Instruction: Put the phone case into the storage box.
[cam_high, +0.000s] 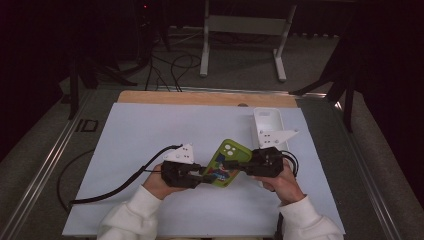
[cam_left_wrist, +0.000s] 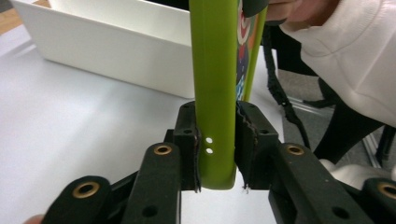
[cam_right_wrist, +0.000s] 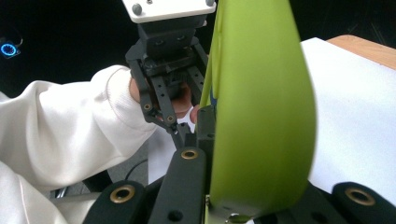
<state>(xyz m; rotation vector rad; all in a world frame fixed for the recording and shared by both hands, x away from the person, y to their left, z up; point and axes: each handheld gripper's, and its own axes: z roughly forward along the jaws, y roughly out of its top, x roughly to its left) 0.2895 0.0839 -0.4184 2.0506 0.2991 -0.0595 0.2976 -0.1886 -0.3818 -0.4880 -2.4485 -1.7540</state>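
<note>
A green phone case (cam_high: 227, 162) with a colorful picture is hanging above the bench, pinched at both ends.

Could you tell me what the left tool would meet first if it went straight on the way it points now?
The left tool is already shut on the green phone case. Straight beyond, likely the right tool gripping the case's other end, though depth is unclear.

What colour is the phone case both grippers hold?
Lime green phone case, with a colourful printed picture; clearest in the high view.
</note>
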